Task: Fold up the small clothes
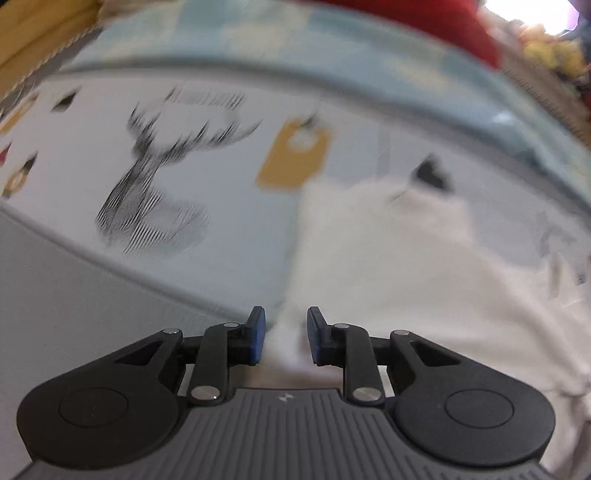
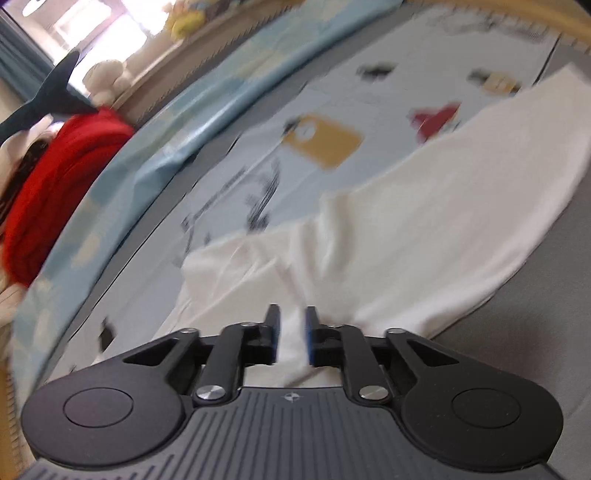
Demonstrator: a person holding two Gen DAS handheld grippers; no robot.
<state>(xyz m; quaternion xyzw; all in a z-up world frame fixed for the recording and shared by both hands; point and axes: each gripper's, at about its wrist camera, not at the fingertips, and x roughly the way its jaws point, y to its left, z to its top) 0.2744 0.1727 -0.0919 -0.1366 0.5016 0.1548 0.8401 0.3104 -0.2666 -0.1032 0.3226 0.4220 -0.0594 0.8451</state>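
A small white garment (image 1: 406,258) lies on a pale printed mat (image 1: 221,192). In the left wrist view its left edge runs down between the blue-padded fingers of my left gripper (image 1: 285,334), whose jaws are narrowly apart with white cloth in the gap. In the right wrist view the white garment (image 2: 424,221) stretches to the upper right, wrinkled near my right gripper (image 2: 291,332), whose jaws also stand narrowly apart with cloth between them. Both views are blurred by motion.
The mat shows a deer drawing (image 1: 159,184) and a mustard tag print (image 1: 295,155). A light-blue padded border (image 2: 155,147) rims the mat. A red cloth pile (image 2: 55,184) and plush toys (image 2: 184,22) lie beyond. Grey floor (image 1: 74,314) is at the left.
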